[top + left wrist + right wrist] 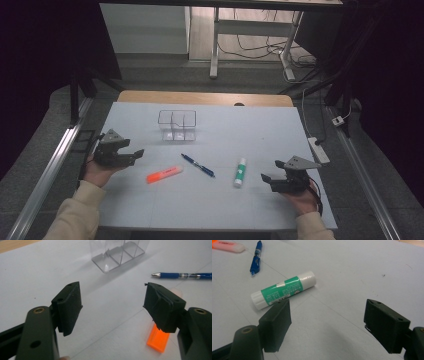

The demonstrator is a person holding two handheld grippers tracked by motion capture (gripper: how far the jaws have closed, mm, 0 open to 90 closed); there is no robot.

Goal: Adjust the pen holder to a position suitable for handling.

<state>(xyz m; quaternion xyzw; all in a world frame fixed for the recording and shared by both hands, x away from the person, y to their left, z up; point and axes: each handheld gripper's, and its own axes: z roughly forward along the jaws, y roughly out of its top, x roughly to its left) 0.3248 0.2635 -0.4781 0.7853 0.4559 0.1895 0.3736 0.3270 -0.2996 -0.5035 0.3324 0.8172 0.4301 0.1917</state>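
On the white table top (220,200) lie an orange highlighter (164,175), a blue pen (198,165) and a green-and-white glue stick (240,172). A clear plastic organiser with compartments (177,125) stands farther back. My left gripper (136,155) hovers left of the highlighter, open and holding nothing. In the left gripper view the left gripper (112,297) points toward the organiser (117,253), with the highlighter (158,338) partly behind its right jaw and the pen (182,275) beyond. My right gripper (270,170) stands open to the right of the glue stick (283,290); the right gripper (327,312) has bare table between its jaws.
A wooden strip (205,97) runs along the table's far edge. A white power strip (319,150) lies on the floor by the right edge, and metal rails (50,175) flank both sides. Desk legs and cables (250,45) stand beyond the table.
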